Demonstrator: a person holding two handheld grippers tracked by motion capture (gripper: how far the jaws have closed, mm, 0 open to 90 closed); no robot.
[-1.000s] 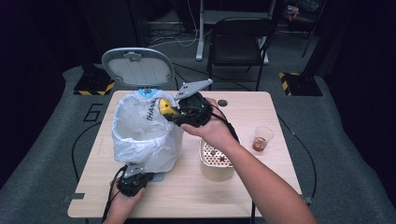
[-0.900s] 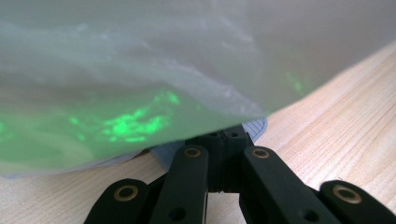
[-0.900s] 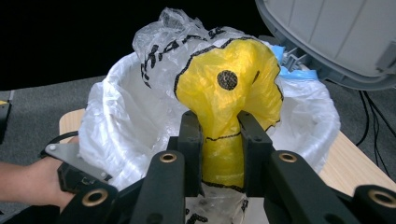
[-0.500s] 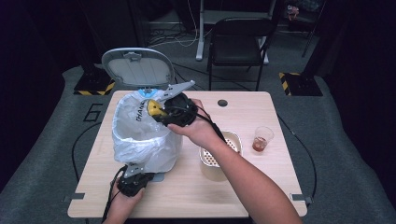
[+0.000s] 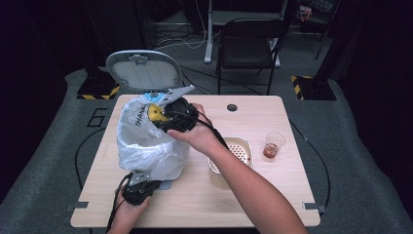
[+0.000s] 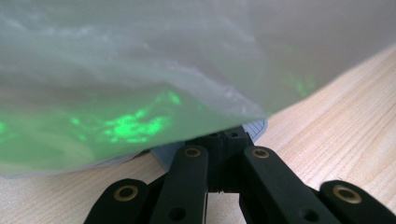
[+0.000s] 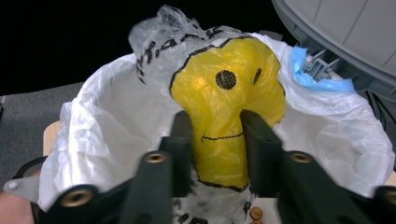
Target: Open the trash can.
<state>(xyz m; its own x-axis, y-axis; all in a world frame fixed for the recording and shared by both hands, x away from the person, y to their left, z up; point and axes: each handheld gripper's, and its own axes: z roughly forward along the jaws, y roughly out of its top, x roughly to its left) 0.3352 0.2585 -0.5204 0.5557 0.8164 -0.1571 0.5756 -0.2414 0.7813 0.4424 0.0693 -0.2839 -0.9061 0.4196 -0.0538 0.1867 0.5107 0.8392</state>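
Bag (image 7: 224,116) plastic sits pinched between right gripper (image 7: 217,140) jaws; left gripper (image 6: 224,154), jaws together, touches its base.

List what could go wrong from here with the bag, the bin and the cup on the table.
1. The right gripper pinches only a thin fold of the plastic bag; a hard tug may tear it or let it slip.
2. The left gripper sits at the bin's base; if its hold is weak, pulling the bag could tip the bin.
3. The person's forearm crosses over the perforated container, near the cup of brown liquid; a sweep could spill it.
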